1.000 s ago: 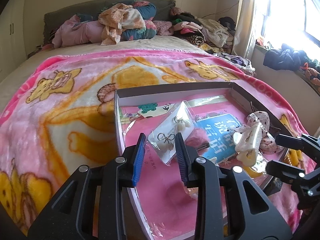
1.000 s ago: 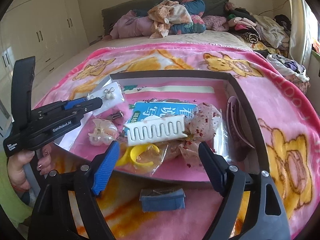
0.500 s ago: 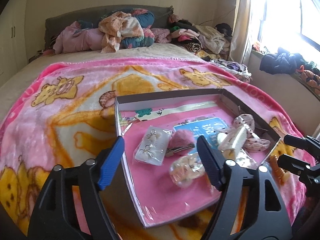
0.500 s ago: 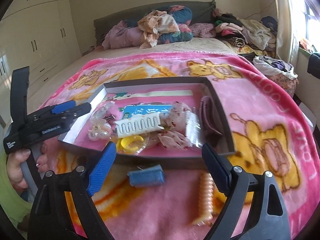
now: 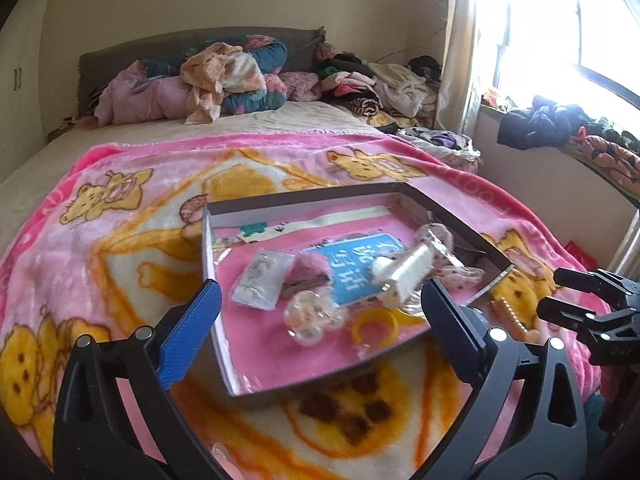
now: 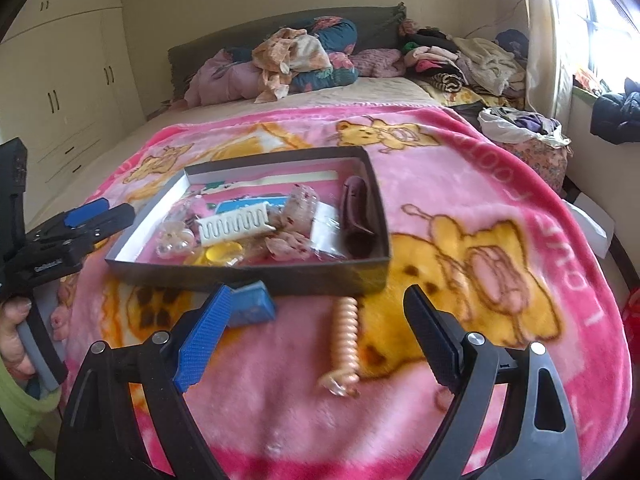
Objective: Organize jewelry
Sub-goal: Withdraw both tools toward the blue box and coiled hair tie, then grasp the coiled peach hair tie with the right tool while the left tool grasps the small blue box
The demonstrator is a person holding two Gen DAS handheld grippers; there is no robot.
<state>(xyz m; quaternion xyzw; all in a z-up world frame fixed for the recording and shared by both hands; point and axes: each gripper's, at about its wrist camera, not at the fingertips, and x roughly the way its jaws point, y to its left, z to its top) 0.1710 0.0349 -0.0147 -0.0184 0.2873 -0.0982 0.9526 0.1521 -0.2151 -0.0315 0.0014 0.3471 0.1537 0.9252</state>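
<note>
- Blue-padded left gripper (image 5: 320,312): jaws have just been opening, now wide apart w/ nothing pressed between; near corner of the box shows in the gap.
- Right gripper (image 6: 316,320): jaws wide apart too, gripping nothing; hangs over the pink blanket (image 6: 460,184) in front of the box.
- On blanket btw. right jaws & box: blue clip (image 6: 252,304) just beside the left pad, peach spiral hair tie (image 6: 346,336) lying lengthways, far end near the box wall.
- Dark shallow box (image 6: 248,276) sits on the blanket, pink inside. Holds the jewelry: clear earring packet (image 5: 262,278) near left wall, pink fuzzy piece (image 5: 310,270) beside it, clear pearl clip (image 5: 310,314), yellow ring (image 5: 374,326), white comb clip (image 6: 234,226) over a blue card (image 5: 352,264), dark claw clip (image 6: 356,210) along the right wall.
- Person's hand (image 6: 14,336) w/ green sleeve at left edge, on the left gripper's handle.
- Far: bed w/ heap of clothes (image 6: 296,56) by the headboard, cupboards (image 6: 60,80) left, window (image 5: 560,20) right.
</note>
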